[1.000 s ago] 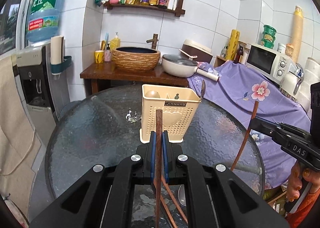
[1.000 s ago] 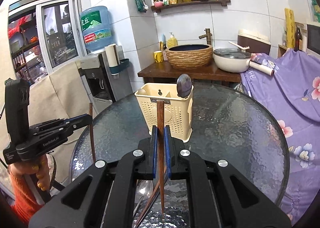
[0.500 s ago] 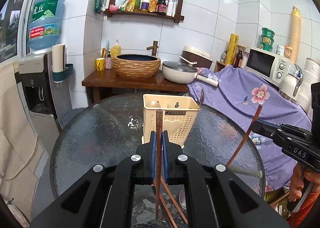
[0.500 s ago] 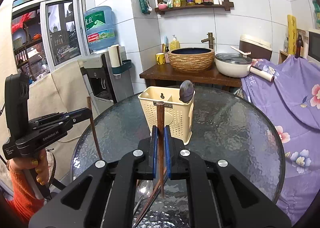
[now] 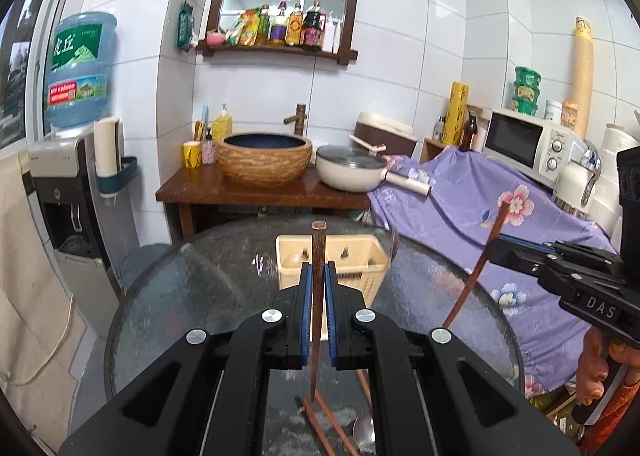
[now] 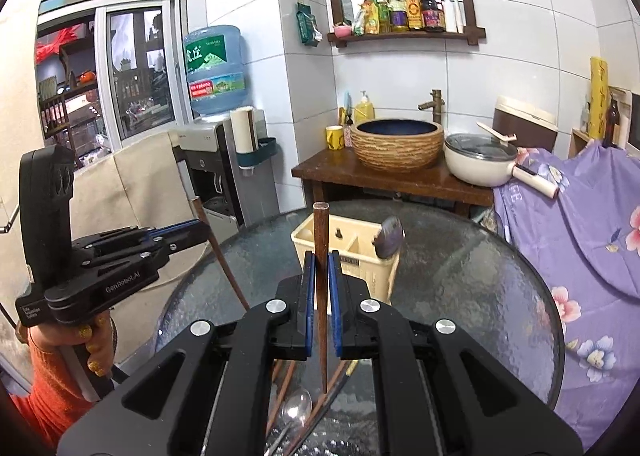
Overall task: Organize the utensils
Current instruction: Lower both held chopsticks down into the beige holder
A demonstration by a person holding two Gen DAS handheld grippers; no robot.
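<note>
In the left wrist view the left gripper (image 5: 316, 308) pinches a brown chopstick (image 5: 317, 296) upright, probably for dropping into the cream holder (image 5: 362, 256) on the glass table (image 5: 192, 296); in the right wrist view the right gripper (image 6: 320, 296) pinches its own chopstick (image 6: 320, 288), aimed likewise.

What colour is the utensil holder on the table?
Cream utensil holder, perforated sides; clearest in the right wrist view.

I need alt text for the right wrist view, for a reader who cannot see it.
The right gripper holds a brown chopstick upright above a round glass table, before a cream utensil basket. At left, the left gripper holds another chopstick.
</note>
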